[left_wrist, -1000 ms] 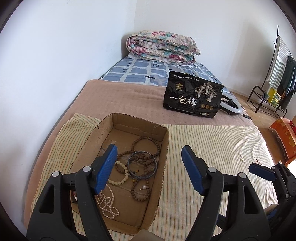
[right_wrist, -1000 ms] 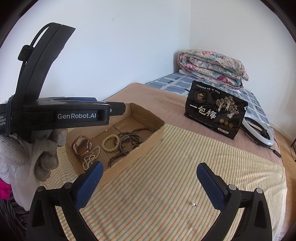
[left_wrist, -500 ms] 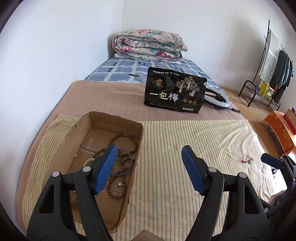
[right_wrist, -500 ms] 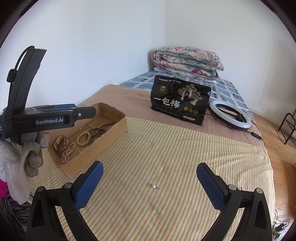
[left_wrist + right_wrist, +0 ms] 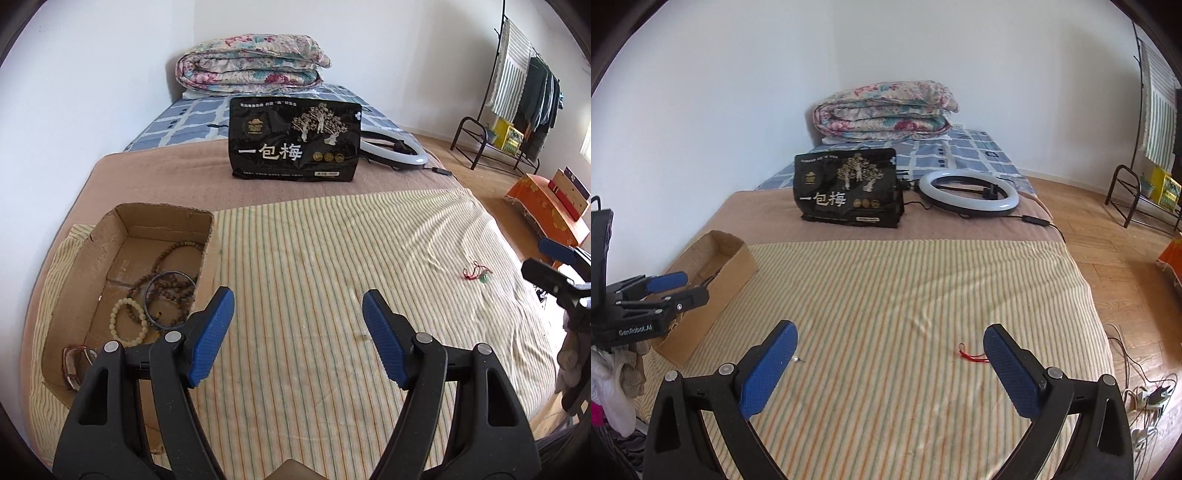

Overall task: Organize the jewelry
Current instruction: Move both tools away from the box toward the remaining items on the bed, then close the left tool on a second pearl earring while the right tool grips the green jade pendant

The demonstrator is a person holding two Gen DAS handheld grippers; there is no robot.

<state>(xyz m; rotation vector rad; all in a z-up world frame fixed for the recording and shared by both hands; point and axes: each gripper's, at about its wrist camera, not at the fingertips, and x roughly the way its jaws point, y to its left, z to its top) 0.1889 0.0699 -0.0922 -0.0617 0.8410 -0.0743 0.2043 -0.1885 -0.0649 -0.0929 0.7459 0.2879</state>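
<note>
The right gripper (image 5: 888,365) is hanging with its blue pads spread wide and nothing between them above the striped cloth (image 5: 905,288), and the red cord charm (image 5: 973,356) is lying on that cloth just inside the right-hand pad, partly hidden behind it in the right wrist view. Measured from the charm, the right gripper is sitting almost on top of it, needing little more than a slight shift to the right and a drop. The left gripper (image 5: 297,332), its pads likewise apart and holding nothing, is pointing at bare cloth with the charm (image 5: 476,273) well off to its right and farther out.

The cardboard box (image 5: 122,229), where beaded bracelets (image 5: 170,291) are already lying, is sitting far from the charm, at the opposite, left edge of the cloth, close beside the left gripper. A small pale bead or stud (image 5: 798,359) is also lying loose on the cloth, across from the charm and just beside the right gripper's left-hand pad.

The charm's cord is stretching roughly side to side across the right wrist view, in line with the gap between the pads; a roll of the wrist would probably be needed for them to close across the thread. By this judgement the right hand is the nearer one for the pickup.
</note>
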